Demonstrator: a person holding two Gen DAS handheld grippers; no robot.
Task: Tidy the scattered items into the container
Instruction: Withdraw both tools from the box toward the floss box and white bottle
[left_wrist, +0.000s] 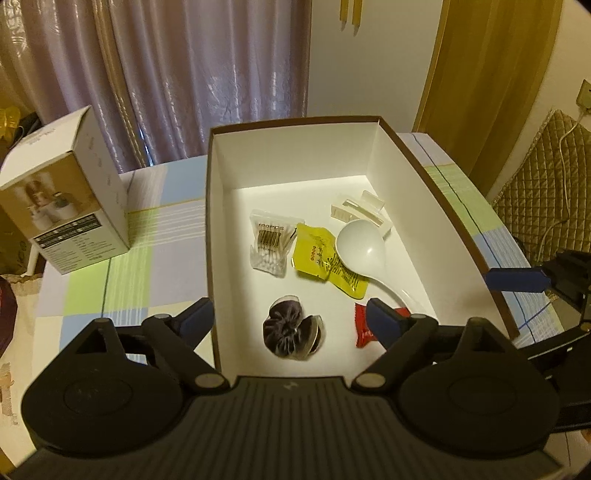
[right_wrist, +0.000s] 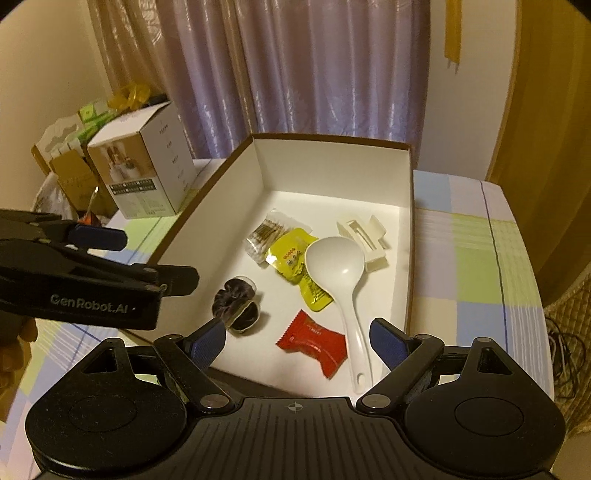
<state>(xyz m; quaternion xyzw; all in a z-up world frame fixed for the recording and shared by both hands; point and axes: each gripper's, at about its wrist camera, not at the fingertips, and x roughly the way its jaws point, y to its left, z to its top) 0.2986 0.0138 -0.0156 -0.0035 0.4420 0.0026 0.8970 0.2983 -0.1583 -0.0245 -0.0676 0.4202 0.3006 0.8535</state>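
An open cardboard box with a white inside stands on the table. In it lie a cotton swab pack, a yellow sachet, a white spoon, a white hair clip, a dark scrunchie in clear wrap and a red packet. My left gripper hovers open over the box's near left wall, holding nothing. My right gripper hovers open above the near end, empty too.
A white product carton stands left of the box on the checked tablecloth. Curtains hang behind the table. More cartons sit beyond the left edge, and a quilted cushion lies off the right edge.
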